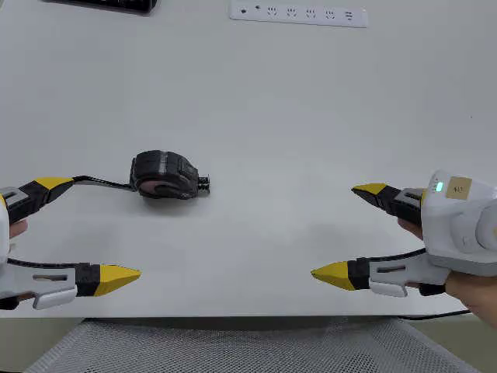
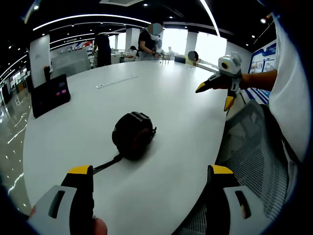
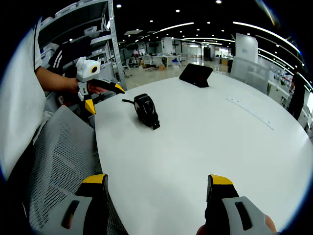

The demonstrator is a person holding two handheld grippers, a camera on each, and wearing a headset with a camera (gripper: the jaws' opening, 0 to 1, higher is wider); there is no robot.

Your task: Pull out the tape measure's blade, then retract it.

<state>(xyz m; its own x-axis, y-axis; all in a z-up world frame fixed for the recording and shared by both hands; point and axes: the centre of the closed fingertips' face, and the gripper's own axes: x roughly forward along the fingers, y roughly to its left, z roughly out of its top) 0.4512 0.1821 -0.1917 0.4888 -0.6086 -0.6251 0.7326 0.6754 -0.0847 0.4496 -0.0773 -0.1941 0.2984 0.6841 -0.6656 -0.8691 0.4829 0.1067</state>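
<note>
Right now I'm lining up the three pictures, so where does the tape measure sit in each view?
Head view: tape measure left of centre.
Left gripper view: tape measure near the centre, above the jaws.
Right gripper view: tape measure up and left of centre.
Shared landmark: the power strip, a long white bar.

White table (image 1: 311,116), tape measure (image 1: 165,175) (black), power strip (image 1: 297,13)
</note>
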